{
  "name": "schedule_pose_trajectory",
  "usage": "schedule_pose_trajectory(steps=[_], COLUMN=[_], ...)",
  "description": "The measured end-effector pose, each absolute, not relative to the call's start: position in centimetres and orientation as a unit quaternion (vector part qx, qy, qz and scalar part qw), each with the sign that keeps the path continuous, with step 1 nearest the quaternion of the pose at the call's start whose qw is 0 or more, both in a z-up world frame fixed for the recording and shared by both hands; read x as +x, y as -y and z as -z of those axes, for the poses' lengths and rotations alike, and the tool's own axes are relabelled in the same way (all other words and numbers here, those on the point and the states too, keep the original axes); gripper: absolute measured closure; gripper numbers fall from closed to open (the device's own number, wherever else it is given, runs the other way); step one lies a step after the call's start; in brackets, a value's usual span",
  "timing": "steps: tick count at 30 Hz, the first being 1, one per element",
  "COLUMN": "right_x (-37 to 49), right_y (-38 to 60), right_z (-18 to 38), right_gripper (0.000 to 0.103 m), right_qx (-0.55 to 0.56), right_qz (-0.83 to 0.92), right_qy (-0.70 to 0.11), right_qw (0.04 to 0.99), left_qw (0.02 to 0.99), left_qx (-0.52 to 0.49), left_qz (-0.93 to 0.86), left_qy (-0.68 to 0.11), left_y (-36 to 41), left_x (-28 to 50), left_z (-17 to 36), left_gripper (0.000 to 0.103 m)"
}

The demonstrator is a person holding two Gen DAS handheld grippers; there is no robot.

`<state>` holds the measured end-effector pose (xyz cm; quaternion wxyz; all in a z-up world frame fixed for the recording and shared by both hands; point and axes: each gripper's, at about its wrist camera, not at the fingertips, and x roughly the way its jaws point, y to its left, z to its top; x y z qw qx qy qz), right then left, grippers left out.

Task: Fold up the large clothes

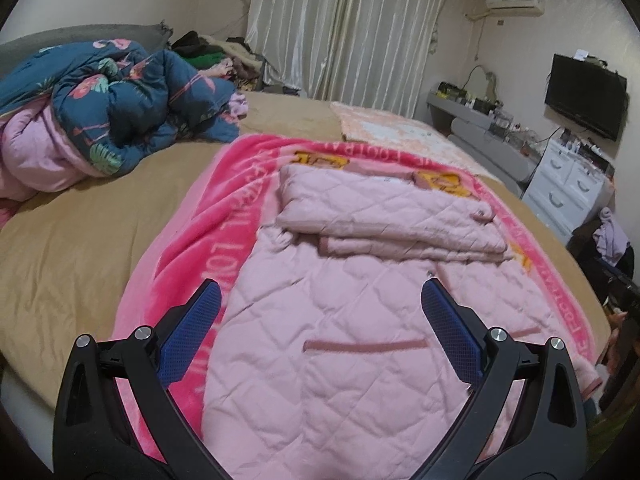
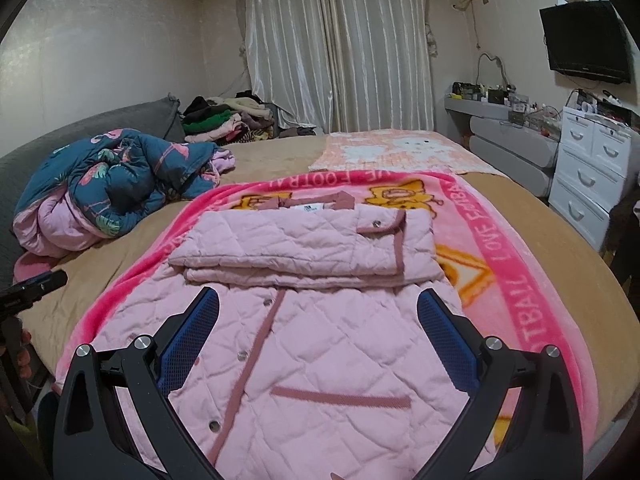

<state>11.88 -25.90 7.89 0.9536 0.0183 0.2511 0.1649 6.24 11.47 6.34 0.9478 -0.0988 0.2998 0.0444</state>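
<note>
A pink quilted jacket lies flat on a bright pink blanket on the bed. Its sleeves are folded across the chest in a stacked band. In the right wrist view the jacket shows its snap placket and a pocket trim, with the folded sleeves beyond. My left gripper is open and empty, hovering over the jacket's lower part. My right gripper is open and empty, also above the lower part. A bit of the left gripper shows at the left edge.
A crumpled blue flamingo duvet lies at the bed's left. A pale patterned blanket lies at the far end. A clothes pile sits by the curtain. White drawers, a grey shelf and a wall TV stand on the right.
</note>
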Motion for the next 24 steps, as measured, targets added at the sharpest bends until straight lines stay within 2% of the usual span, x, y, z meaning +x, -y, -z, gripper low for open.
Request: schedule_pose_trajectory(steps=[24], right_x=[9.0], right_y=[30.8], right_z=[-5.6], right_gripper=[0.004], right_qx=[0.019], right_qz=[-0.144], right_qy=[-0.295], right_qw=[0.944], left_qw=[0.919], left_qx=[-0.09], left_qz=[-0.074], left_qy=[-0.377], left_y=[-13.7], left_x=[3.1], left_z=[-1.9], left_gripper=[0.009])
